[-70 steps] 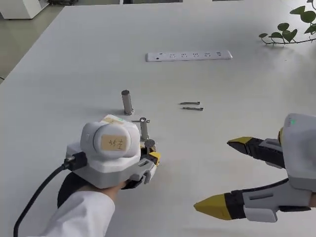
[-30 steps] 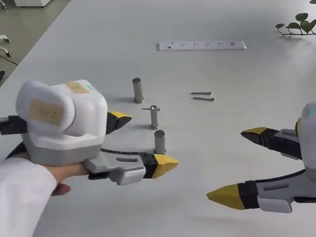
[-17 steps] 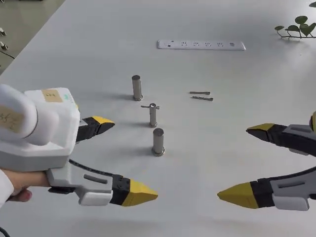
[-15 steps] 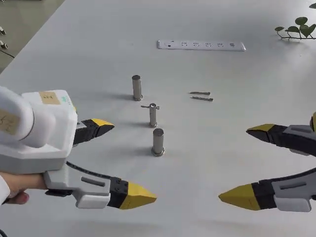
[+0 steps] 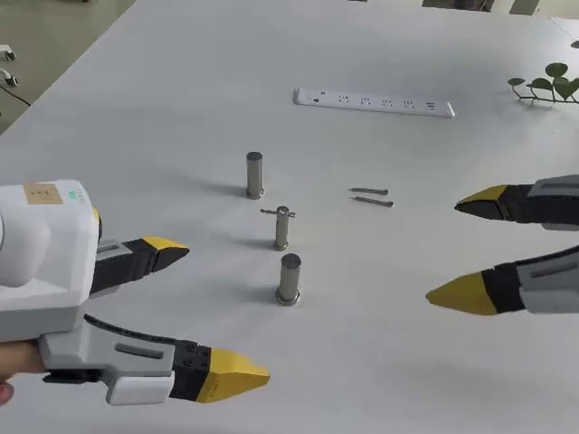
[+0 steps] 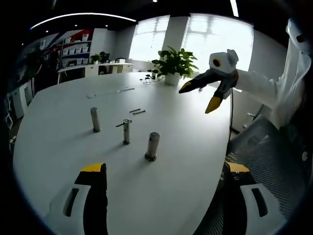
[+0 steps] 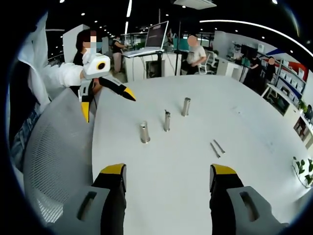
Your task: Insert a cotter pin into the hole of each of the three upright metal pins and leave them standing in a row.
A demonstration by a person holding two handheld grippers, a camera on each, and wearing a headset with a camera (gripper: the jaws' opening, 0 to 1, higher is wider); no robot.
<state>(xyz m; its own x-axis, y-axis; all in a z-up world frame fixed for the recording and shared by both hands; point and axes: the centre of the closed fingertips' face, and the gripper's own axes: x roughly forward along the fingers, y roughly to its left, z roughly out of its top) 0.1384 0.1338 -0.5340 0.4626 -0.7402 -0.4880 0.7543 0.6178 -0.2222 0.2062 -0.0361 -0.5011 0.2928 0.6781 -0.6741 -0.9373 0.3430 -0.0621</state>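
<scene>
Three upright metal pins stand in a slanted row on the white table: a far pin (image 5: 255, 174), a middle pin (image 5: 282, 227) with a cotter pin through its top, and a near pin (image 5: 289, 278). Two loose cotter pins (image 5: 372, 196) lie to their right. My left gripper (image 5: 210, 312) is open at the lower left, short of the near pin (image 6: 152, 146). At the right edge my right gripper (image 5: 469, 251) is also open, with nothing between its fingers. The row of pins (image 7: 167, 120) and the loose cotter pins (image 7: 215, 147) lie ahead of it.
A white power strip (image 5: 374, 101) lies at the far side of the table, with a plant sprig (image 5: 546, 83) at the far right. A grey mesh chair (image 7: 54, 152) stands by the table edge. People sit at desks in the background.
My left gripper let go of the near pin and pulled back to the lower left, standing open. The right gripper has risen a little. The pins have not moved.
</scene>
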